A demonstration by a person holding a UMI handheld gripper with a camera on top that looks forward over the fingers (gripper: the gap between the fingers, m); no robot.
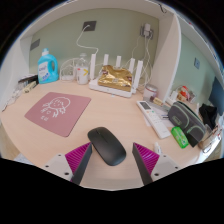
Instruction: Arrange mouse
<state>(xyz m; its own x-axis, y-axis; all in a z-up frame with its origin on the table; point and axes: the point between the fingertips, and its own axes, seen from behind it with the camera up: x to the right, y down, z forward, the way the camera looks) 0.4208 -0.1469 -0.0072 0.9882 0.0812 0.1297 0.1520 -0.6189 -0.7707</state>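
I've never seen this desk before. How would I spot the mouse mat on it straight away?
Start with the pale wooden desk and the white router standing against its back wall. Nearer than the router, off toward the blue bottle, the mouse mat lies flat, well beyond the open gripper and the black mouse between its fingers. It is the only pink rectangle there, with a pale drawing on it.

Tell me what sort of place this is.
Probably a home or office desk. A black mouse lies just ahead of the open gripper, a pink mouse pad lies further left, and a white router stands against the wall.
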